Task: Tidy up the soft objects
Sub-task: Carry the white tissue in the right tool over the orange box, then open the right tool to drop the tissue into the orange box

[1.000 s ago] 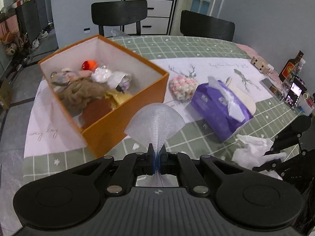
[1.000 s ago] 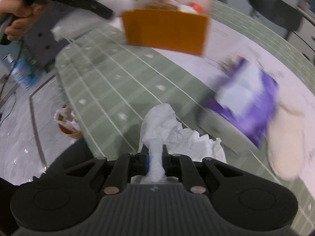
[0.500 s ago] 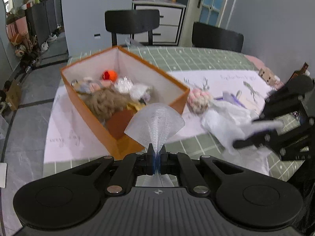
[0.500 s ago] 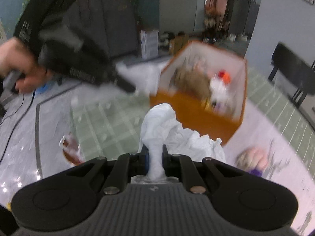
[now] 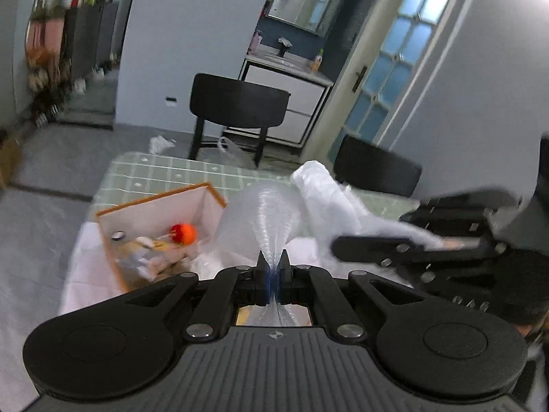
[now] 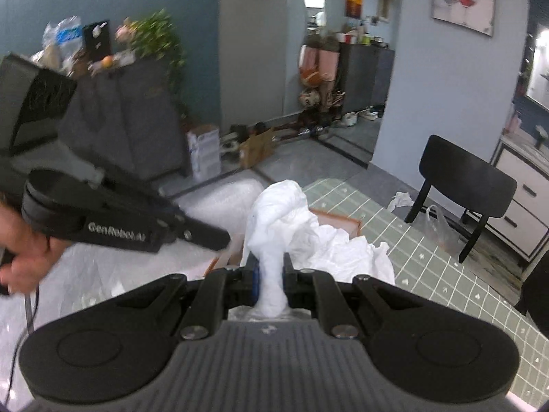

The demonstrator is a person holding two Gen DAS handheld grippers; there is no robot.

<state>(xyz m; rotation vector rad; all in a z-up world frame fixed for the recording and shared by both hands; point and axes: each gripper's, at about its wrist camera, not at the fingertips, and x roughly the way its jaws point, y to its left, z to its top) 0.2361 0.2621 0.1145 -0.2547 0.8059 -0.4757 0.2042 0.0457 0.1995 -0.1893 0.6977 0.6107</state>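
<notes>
Left gripper [image 5: 273, 267], bottom centre of the left wrist view: fingers [image 5: 263, 276] pressed fully together on a thin sheet of bubble wrap [image 5: 264, 216], which fans out above the tips into a pale translucent wedge. Pinched at one gathered corner, the rest hangs free. Judged very light, limp, a bit slick; a pinch on a bunched edge is enough, and squeezing hard harms nothing.

Right gripper [image 6: 271, 274], bottom centre of the right wrist view: fingers [image 6: 252, 279] nearly closed, clamping a twisted neck of white crumpled tissue paper [image 6: 308, 230]. The wad billows up and to the right of the tips. Judged featherweight, soft, easy to tear, so hold the thick twisted part and not a loose flap. It crushes without damage.

Same wad shows in the left view, centre right, sticking out from the right gripper [image 5: 346, 245], which reaches in from the right edge. In the right view the left gripper [image 6: 219, 238] crosses from the left edge, a hand [image 6: 24, 257] on its handle, bubble wrap [image 6: 219, 202] blurred beyond its tip.

Farther, lower left of centre in the left view: orange box [image 5: 109, 250] on the desk [image 5: 154, 171], open, already holding soft items including an orange ball [image 5: 187, 233]. Both held pieces sit above or just beside its rim; blur stops me saying which. In the right view only a strip of the box rim [image 6: 343, 218] shows behind the tissue.

Far back: black chair [image 5: 236, 106], cabinet, door.
</notes>
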